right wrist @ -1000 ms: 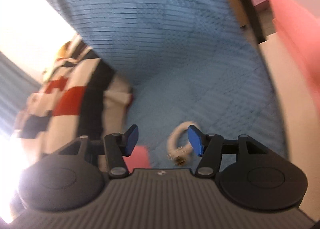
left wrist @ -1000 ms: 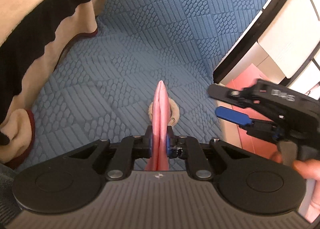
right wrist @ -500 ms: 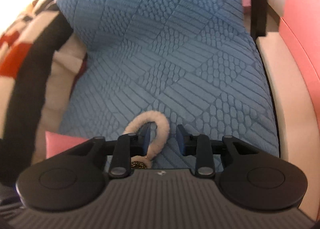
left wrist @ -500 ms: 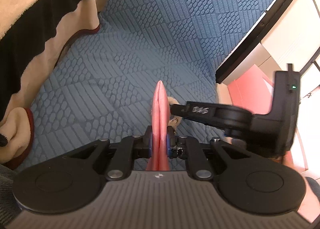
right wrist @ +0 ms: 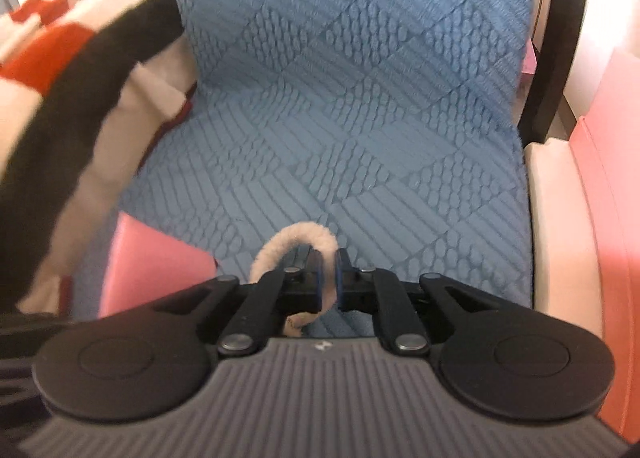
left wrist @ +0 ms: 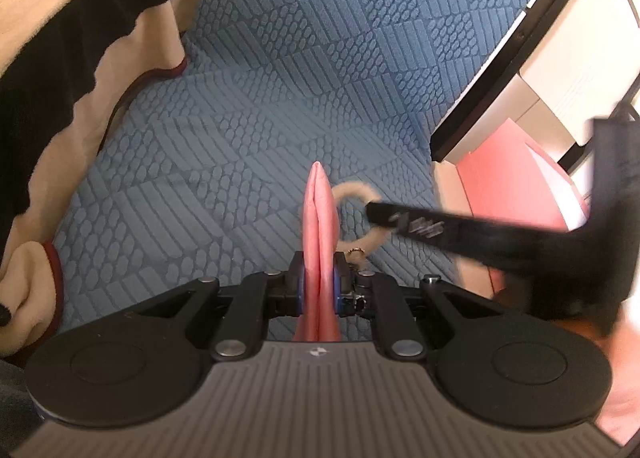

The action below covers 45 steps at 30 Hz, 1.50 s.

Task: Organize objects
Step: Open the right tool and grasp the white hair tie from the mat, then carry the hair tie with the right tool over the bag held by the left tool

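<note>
The fuzzy cream hair tie [right wrist: 298, 244] lies on the blue quilted bedspread [right wrist: 360, 98], and one side of its loop now runs between the blue pads of the right gripper [right wrist: 329, 272]; a second ago those jaws stood wide on either side of it, half a second ago they were half drawn in, and they have just been closing until the band is pinched between them, so I would call the tie caught, though it looks to be resting on the cover and not yet lifted; its small gold charm [left wrist: 356, 252] hangs at the near end of the loop, just ahead of the left gripper's [left wrist: 318, 278] right finger; that left gripper has kept as it was through the same second, clamped on a flat pink pouch [left wrist: 318, 226] which stands on edge between its pads and pokes out forward past them, with the tie just to the right of it; from the left camera the right gripper comes in from the right as a dark blurred bar whose tip meets the tie's far side; for the tidying, this suggests the tie is about to go into or beside the pouch; further out, a striped blanket [left wrist: 60, 38] is bunched to the left of both grippers, and a pink box [right wrist: 608, 218] sits off to the right.
</note>
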Each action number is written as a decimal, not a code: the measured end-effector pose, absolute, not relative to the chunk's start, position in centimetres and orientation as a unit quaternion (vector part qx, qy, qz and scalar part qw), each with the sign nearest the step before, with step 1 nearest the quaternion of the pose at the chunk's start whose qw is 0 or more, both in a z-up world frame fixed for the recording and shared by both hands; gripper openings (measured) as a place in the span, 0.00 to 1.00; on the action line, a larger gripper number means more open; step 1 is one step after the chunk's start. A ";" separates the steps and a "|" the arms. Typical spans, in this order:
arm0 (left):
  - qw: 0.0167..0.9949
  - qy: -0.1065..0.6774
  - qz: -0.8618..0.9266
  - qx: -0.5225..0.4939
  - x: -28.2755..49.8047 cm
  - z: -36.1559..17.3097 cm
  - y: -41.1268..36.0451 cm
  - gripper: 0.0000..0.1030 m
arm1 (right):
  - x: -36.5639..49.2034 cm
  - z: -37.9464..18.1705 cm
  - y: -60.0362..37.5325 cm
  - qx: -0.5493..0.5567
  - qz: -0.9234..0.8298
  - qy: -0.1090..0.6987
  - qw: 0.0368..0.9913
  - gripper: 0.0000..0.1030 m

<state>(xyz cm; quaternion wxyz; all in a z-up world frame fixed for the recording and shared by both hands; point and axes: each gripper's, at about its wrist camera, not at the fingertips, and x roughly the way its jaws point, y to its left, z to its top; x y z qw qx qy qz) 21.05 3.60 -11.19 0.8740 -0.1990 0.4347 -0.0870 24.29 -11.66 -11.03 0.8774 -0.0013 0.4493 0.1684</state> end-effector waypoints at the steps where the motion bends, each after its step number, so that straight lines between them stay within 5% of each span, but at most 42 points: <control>1: 0.875 0.435 -0.089 -0.194 21.1 -11.2 3.4 0.15 | 24.2 -10.4 -12.1 0.003 0.170 0.445 0.879 0.09; 20: 0.894 0.418 -0.157 -0.041 20.2 -11.4 -3.4 0.15 | 17.2 -2.2 -21.8 0.132 0.228 0.333 0.905 0.09; 41: 0.886 0.389 -0.180 0.175 17.0 -13.5 -9.9 0.15 | 21.2 -10.9 -21.0 0.241 0.176 0.496 0.815 0.11; 45: 0.884 0.382 -0.180 0.200 16.6 -13.7 -10.3 0.15 | 21.3 -11.4 -21.2 0.254 0.167 0.502 0.810 0.19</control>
